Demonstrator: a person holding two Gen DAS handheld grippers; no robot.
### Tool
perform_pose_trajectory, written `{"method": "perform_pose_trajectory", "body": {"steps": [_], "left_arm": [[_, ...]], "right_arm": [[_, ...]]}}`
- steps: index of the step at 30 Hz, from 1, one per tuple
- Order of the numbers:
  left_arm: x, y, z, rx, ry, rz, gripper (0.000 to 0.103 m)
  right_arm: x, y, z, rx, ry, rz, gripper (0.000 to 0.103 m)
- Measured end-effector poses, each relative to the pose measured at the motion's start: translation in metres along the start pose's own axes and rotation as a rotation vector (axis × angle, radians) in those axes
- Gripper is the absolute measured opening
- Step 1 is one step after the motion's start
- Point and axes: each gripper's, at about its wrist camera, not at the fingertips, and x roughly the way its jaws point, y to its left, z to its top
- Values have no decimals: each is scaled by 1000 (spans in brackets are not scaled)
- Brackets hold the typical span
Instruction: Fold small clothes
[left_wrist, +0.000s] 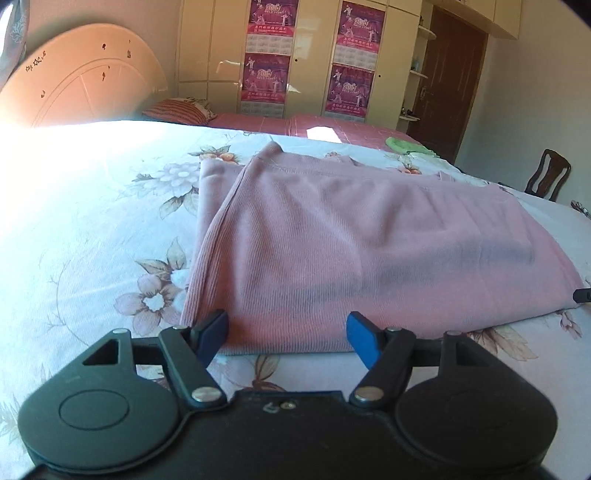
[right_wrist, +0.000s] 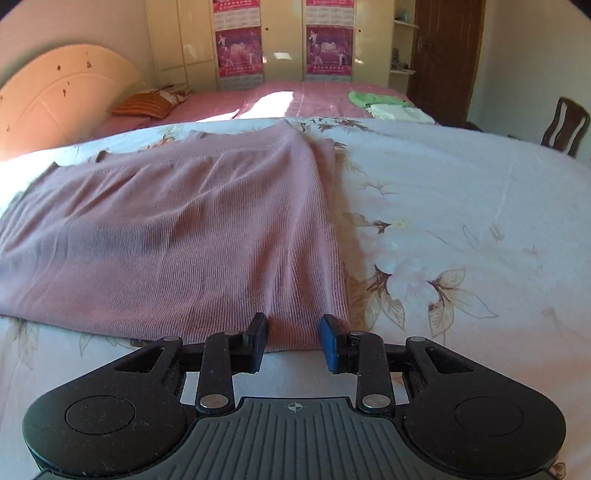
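Two grippers sit at the near hem of the pink ribbed garment (left_wrist: 332, 251), which lies flat on the floral bedsheet (left_wrist: 92, 229). Left gripper (left_wrist: 287, 334) is spread wide at the 6 o'clock edge; right gripper (right_wrist: 292, 341) is parted more narrowly, gripping nothing. Judging by this, pinch both near corners evenly, catching every layer, then carry them toward 12 o'clock. Farther off lie green clothes (right_wrist: 369, 98).
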Motion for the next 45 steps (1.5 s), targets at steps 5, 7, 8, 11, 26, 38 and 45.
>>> {"method": "perform_pose_trajectory", "body": {"steps": [5, 7, 8, 11, 26, 38, 45], "left_arm": [[8, -54, 4, 77, -33, -83, 74], [27, -70, 0, 104, 57, -91, 75], [28, -74, 0, 104, 49, -71, 73], [22, -76, 18, 98, -47, -128, 72], [133, -78, 105, 108, 30, -132, 79], [143, -80, 94, 145, 66, -81, 86], [89, -72, 75, 201, 29, -19, 86]], "right_arm": [[-8, 31, -1, -52, -70, 32, 30], [9, 41, -5, -74, -9, -6, 30], [8, 47, -3, -88, -12, -18, 30], [-5, 59, 12, -93, -103, 51, 30], [85, 129, 111, -72, -136, 220, 30], [120, 142, 100, -212, -94, 144, 32], [68, 122, 75, -226, -148, 164, 32]]}}
